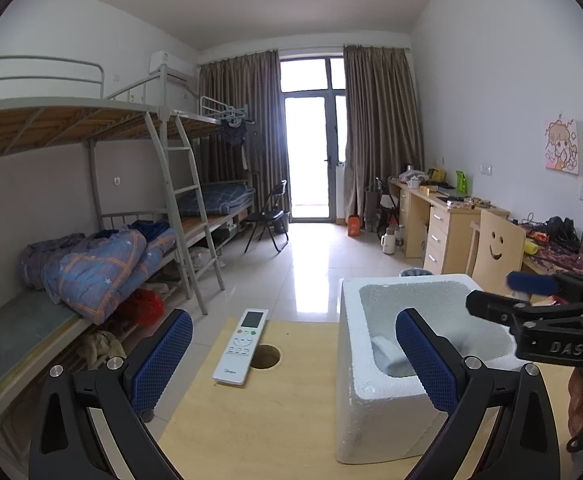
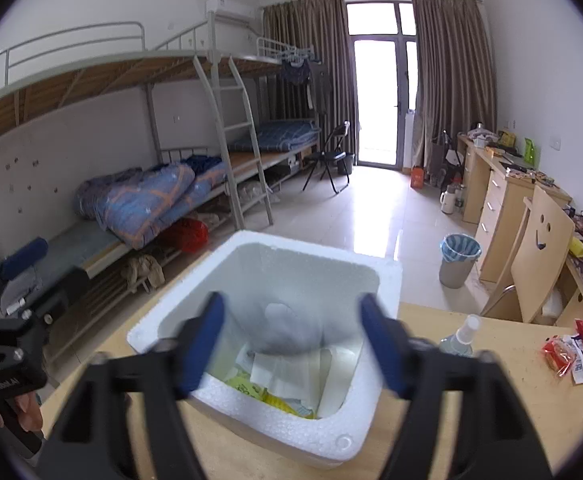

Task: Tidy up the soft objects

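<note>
White foam box (image 2: 343, 420) sits mid-frame on the worktop (image 2: 491, 420), holding pale cloths (image 2: 287, 368) and half-hidden yellow packets. Both left tongs (image 1: 293, 360) and right tongs (image 2: 291, 344) gape wide, empty.

"DAS", perhaps cut off, on right gripper (image 1: 531, 292)

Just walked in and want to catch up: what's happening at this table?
A person is sorting soft items into a white foam box on the wooden table. The right tool hangs open over the box, holding nothing; paper and yellow packets lie inside. The left tool is open and empty beside it, near a white remote.
</note>
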`<state>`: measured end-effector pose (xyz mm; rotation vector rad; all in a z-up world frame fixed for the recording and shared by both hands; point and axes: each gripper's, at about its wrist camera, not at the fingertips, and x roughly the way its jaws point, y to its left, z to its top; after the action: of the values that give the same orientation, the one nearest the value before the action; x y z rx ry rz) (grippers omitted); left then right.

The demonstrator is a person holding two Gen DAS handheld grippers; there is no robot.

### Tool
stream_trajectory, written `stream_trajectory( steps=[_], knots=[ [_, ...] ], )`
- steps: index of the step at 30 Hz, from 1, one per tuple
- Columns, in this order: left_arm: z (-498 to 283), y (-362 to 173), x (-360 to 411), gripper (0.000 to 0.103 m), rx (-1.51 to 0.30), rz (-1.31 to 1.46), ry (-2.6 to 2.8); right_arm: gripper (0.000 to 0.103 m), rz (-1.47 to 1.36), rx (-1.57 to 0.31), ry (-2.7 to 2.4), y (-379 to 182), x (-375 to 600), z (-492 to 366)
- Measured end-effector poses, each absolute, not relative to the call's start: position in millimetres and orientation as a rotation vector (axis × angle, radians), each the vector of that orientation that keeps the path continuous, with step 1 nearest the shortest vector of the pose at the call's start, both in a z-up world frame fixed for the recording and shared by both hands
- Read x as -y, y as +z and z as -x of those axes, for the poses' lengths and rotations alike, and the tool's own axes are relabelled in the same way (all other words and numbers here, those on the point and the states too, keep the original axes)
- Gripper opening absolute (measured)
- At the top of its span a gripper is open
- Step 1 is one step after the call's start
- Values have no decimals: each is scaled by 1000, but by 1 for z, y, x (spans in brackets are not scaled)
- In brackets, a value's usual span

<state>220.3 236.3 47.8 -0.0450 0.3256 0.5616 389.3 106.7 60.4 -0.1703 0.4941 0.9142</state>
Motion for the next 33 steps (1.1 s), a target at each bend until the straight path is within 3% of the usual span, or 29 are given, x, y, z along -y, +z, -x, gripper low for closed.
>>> stream_trajectory(
  steps=[29,33],
  knots=[
    [-200,61,-195,102,-288,36,473,85,126,-403,867,85,-37,-353],
    [-192,63,-183,102,-273,36,463,99,107,-358,841,88,-13,-336]
  ],
)
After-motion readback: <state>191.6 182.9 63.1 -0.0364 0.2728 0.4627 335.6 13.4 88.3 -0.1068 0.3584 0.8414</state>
